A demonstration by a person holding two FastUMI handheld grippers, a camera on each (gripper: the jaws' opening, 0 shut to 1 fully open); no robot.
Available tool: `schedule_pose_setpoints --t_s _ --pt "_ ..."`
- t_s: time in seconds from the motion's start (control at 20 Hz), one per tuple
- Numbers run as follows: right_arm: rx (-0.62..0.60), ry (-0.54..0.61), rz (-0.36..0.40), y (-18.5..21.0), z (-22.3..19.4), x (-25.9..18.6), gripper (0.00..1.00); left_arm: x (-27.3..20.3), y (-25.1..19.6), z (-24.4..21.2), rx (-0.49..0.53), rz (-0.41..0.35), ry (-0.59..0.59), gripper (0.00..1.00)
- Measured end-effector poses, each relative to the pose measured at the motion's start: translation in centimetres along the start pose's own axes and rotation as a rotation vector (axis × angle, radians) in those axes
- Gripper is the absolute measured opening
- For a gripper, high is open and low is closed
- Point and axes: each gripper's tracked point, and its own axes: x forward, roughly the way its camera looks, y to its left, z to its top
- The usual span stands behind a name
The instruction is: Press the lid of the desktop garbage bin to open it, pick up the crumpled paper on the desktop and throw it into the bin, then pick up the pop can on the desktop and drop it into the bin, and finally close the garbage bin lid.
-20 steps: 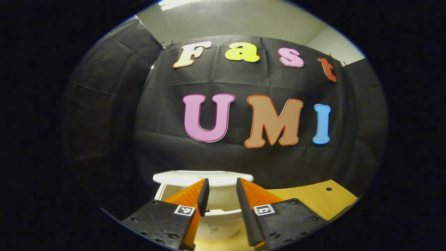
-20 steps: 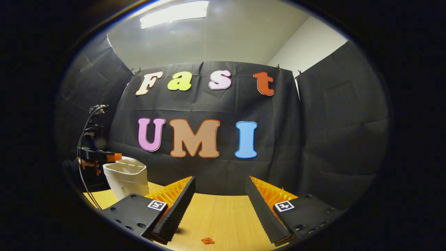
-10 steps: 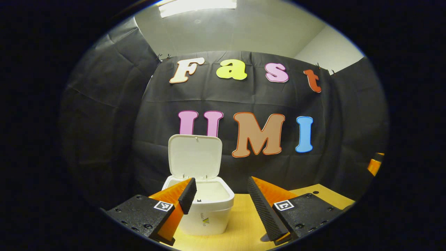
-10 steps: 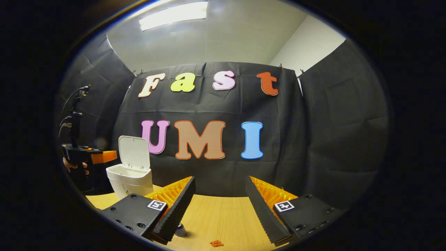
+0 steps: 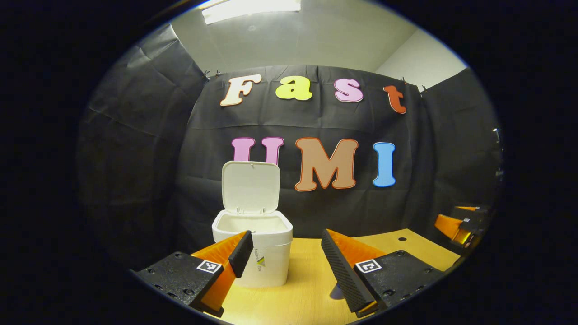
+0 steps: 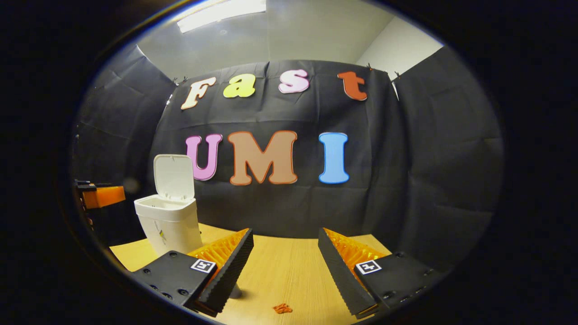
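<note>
Your white plastic bin (image 5: 252, 253) stands lid-up on the wooden bench (image 6: 289, 275); both grippers (image 5: 282, 257) (image 6: 283, 257) spread, empty — find the crumpled paper next.

Inventory by count: one white garbage bin (image 5: 264, 259), also seen in the right gripper view (image 6: 170, 225); one lid (image 5: 250, 186), hinged and standing upright above the bin's rear edge; one wooden bench (image 6: 289, 275); two hand-held grippers, the left hand-held gripper (image 5: 287, 259) and the right hand-held gripper (image 6: 285, 262), each with two fingers spread apart; one small orange scrap (image 6: 282, 308) lying on the bench; one ceiling light strip (image 6: 221, 10); one small dark hole (image 5: 402, 239) in the bench surface.
</note>
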Motion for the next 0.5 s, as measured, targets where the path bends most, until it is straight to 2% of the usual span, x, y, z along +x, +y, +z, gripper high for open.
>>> schedule_pose_setpoints --t_s 0.4,0.45,0.5 --pt "-0.015 0.3 0.046 0.2 -13.0 4.7 0.97 -2.6 -0.5 -1.7 0.034 0.043 0.056 0.93" --pt "-0.023 0.337 0.049 0.2 -14.6 5.2 1.0 -2.8 -0.5 -1.8 0.044 0.049 0.06 0.93" --pt "-0.032 0.368 0.051 0.2 -16.2 5.7 0.97 -2.9 -0.6 -1.8 0.051 0.055 0.062 0.93"
